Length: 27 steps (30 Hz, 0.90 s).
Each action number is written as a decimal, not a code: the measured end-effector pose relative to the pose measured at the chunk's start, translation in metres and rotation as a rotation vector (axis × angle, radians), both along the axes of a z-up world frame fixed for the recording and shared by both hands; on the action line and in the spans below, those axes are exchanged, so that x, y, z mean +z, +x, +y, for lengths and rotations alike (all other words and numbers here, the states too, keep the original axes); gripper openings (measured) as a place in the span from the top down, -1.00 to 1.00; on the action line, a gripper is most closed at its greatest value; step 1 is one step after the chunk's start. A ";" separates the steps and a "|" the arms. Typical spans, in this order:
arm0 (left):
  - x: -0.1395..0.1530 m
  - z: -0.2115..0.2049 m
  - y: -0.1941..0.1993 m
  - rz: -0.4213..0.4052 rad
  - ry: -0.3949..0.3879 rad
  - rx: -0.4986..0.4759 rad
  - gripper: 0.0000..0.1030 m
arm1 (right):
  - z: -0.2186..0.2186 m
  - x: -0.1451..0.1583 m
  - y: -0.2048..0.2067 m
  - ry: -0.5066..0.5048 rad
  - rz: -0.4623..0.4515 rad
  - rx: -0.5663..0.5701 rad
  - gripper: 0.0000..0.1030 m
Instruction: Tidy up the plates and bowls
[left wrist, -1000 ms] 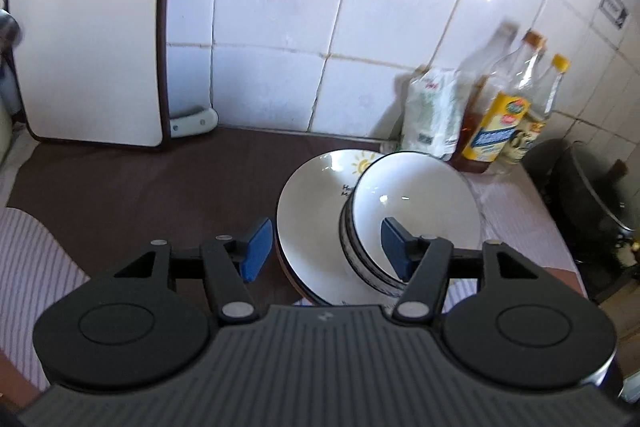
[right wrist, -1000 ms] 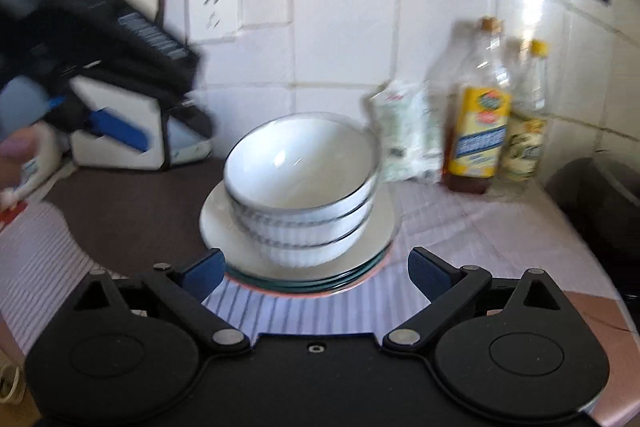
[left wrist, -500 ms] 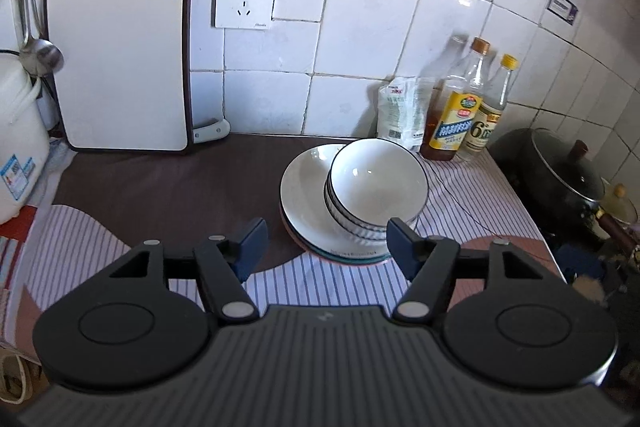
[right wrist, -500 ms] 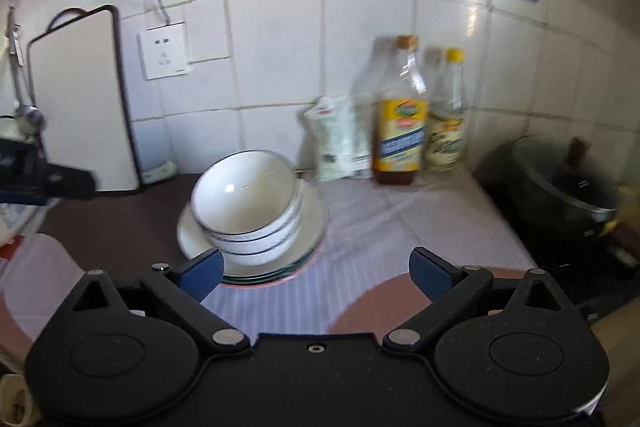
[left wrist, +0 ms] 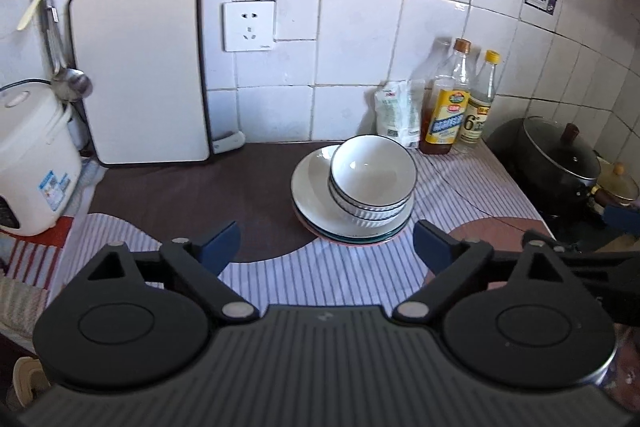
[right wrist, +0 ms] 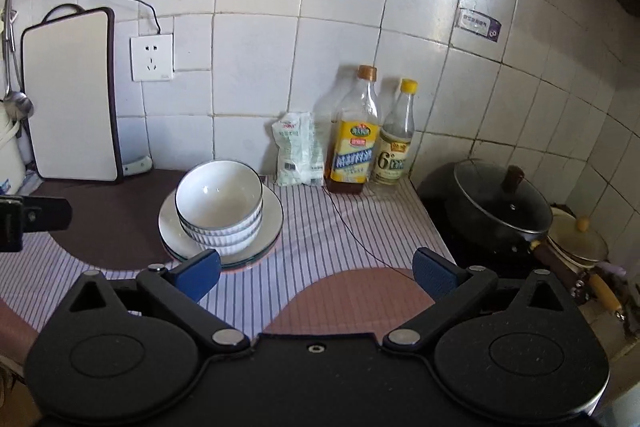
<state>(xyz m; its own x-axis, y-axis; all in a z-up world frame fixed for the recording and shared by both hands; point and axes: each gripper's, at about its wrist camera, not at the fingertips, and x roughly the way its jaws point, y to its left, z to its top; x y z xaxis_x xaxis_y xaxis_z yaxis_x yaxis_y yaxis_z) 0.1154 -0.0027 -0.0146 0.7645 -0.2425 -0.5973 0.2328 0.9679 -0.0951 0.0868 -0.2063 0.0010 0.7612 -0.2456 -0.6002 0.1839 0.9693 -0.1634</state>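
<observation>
**Counter stock: bowls nested on plates, both grippers clear**

Landmark for all entries: the stack of white ribbed bowls with dark rims.

Left wrist view
- I see my left gripper [left wrist: 326, 247] with its blue-padded jaws spread wide; they have just been opening, and nothing lies between them.
- Stack of white ribbed bowls with dark rims [left wrist: 372, 179]: nested upright, resting on a pile of round white plates [left wrist: 312, 187], set toward the pile's right side. It stands beyond my fingertips, apart from them.
- Striped cloth with brown and pink rounded patches [left wrist: 320, 279]: under the plates and in front of them.
- White cutting board with dark edging [left wrist: 140, 67]: well to the left of the bowls, leaning upright against the tiled wall.
- White rice cooker [left wrist: 32, 163]: further left than the board.
- White wall socket [left wrist: 249, 25]: above and left of the bowls.
- White packet [left wrist: 396, 115], yellow-labelled glass bottle [left wrist: 448, 103] and yellow-capped clear bottle [left wrist: 478, 107]: just behind and right of the bowls.
- Black lidded pan [left wrist: 560, 159]: far right of the bowls.

Right wrist view
- I see my right gripper [right wrist: 316, 277] with jaws wide apart, nothing between them.
- The bowls [right wrist: 220, 203] sit on the plates [right wrist: 268, 223], ahead and left of the gripper, untouched.
- A dark part of the other gripper shows at the left edge, left of the bowls.
</observation>
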 end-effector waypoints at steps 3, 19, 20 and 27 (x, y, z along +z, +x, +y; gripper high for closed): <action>0.000 0.002 -0.008 -0.009 0.018 0.035 -0.93 | -0.005 -0.001 -0.006 0.050 0.018 -0.004 -1.00; -0.005 0.007 -0.044 0.031 0.064 0.083 -0.94 | -0.020 0.009 -0.051 0.148 -0.068 -0.009 -1.00; -0.006 0.007 -0.046 0.033 0.068 0.081 -0.94 | -0.020 0.009 -0.053 0.144 -0.070 -0.005 -1.00; -0.012 0.007 -0.053 0.062 0.083 0.083 -0.94 | -0.015 0.011 -0.070 0.124 -0.131 0.005 -1.00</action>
